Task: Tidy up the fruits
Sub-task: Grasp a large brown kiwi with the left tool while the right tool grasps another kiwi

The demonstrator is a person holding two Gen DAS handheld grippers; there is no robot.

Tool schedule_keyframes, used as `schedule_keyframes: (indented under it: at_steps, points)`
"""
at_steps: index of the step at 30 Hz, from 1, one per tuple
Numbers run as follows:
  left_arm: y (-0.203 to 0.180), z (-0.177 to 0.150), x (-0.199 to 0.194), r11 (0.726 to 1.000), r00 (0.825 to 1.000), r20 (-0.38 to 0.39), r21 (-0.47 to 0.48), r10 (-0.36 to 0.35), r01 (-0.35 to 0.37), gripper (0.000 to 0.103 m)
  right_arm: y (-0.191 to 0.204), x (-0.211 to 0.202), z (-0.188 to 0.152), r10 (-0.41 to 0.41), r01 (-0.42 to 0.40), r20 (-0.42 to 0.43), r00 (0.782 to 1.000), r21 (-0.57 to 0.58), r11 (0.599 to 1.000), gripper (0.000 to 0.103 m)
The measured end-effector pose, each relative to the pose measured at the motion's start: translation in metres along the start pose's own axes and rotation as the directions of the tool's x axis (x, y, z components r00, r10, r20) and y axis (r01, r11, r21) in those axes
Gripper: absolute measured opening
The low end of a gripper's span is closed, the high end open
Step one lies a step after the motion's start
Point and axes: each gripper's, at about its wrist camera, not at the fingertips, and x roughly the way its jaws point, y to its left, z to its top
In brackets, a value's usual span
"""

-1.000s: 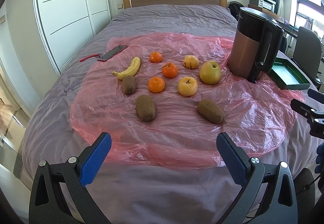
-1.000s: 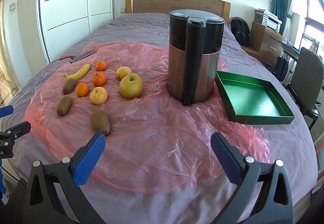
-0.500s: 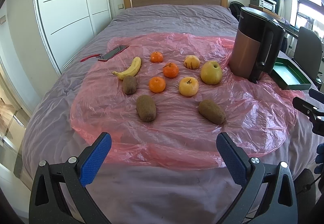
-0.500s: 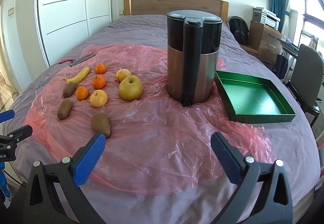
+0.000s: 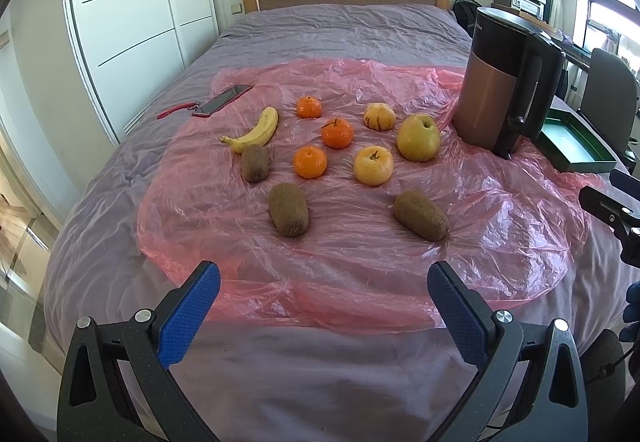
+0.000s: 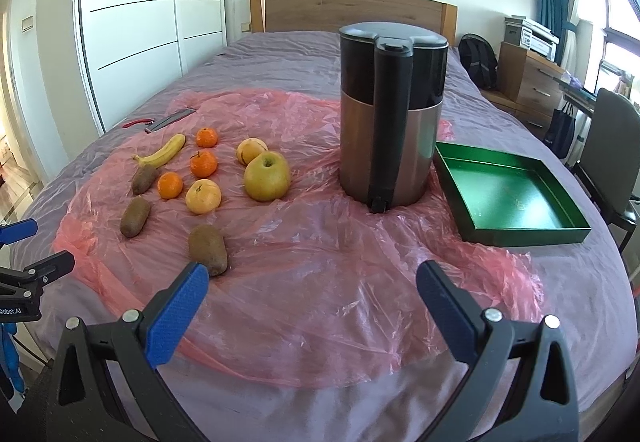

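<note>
Fruit lies on a pink plastic sheet point(image 5: 360, 262) over a bed. There is a banana point(image 5: 256, 130), three oranges point(image 5: 310, 161), three kiwis point(image 5: 288, 209), a green apple point(image 5: 418, 138) and two yellow fruits point(image 5: 373, 165). A green tray point(image 6: 508, 198) sits right of the kettle point(image 6: 390, 122), with nothing in it. My left gripper point(image 5: 320, 306) hovers open at the bed's near edge, well short of the fruit. My right gripper point(image 6: 312, 302) is open too; the nearest kiwi point(image 6: 208, 244) lies just beyond its left finger.
A tall copper and black kettle point(image 5: 504, 82) stands between the fruit and the tray. A phone point(image 5: 226, 100) with a red strap lies at the far left of the sheet. A chair point(image 6: 616, 146) and a dresser point(image 6: 528, 82) stand right of the bed.
Both views have shifted slightly; the fruit and kettle sit a little closer and higher in frame. Nothing on the bed has moved. Both grippers stay open.
</note>
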Motion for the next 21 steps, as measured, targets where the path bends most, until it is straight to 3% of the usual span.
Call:
schedule_keyframes:
  at_steps: [10, 16, 21]
  points:
    - [0.018, 0.0, 0.011, 1.0, 0.998, -0.066, -0.002, 0.004, -0.004, 0.102, 0.014, 0.009, 0.002, 0.058, -0.058, -0.003, 0.998, -0.019, 0.998, 0.103]
    - [0.047, 0.003, 0.028, 0.996, 0.992, -0.125, -0.087, -0.009, -0.002, 0.102, 0.035, 0.028, 0.003, 0.092, -0.096, -0.052, 0.994, -0.075, 0.993, 0.103]
    - [0.063, 0.01, 0.051, 0.992, 0.984, -0.175, -0.119, 0.016, -0.037, 0.102, 0.055, 0.049, 0.011, 0.191, -0.199, -0.085, 0.978, -0.098, 0.975, 0.103]
